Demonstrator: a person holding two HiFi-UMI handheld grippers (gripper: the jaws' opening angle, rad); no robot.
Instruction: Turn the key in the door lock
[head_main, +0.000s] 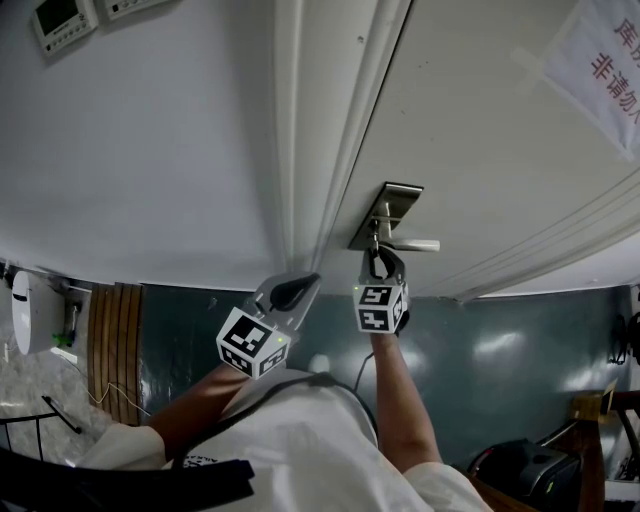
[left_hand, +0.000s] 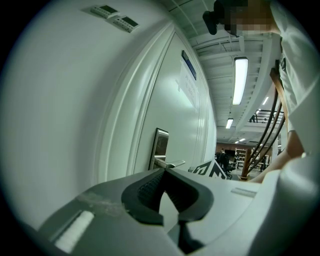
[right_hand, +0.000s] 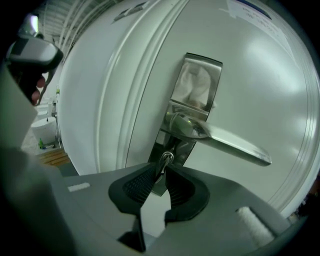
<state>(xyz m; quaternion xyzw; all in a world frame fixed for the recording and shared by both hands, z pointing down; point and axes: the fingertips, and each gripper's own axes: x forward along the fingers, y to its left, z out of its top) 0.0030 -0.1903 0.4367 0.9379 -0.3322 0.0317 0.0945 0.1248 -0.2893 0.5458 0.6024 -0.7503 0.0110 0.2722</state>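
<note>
A metal key (right_hand: 165, 159) sticks out of the steel lock plate (right_hand: 197, 85) just under the lever handle (right_hand: 225, 140) on the white door (head_main: 480, 130). My right gripper (right_hand: 161, 170) is shut on the key's head, its ribbed pad tips pinching it from both sides. In the head view the right gripper (head_main: 383, 262) reaches up to the lock plate (head_main: 385, 212) below the handle (head_main: 415, 244). My left gripper (head_main: 300, 283) hangs beside the door frame, left of the lock and apart from it. In its own view the left gripper (left_hand: 164, 172) is shut on nothing.
The white door frame (head_main: 310, 120) runs left of the lock, with plain wall (head_main: 150, 150) and two wall control panels (head_main: 62, 22) beyond. A paper notice (head_main: 600, 60) is taped to the door. A white bin (head_main: 30, 310) and a black bag (head_main: 520, 470) stand on the floor.
</note>
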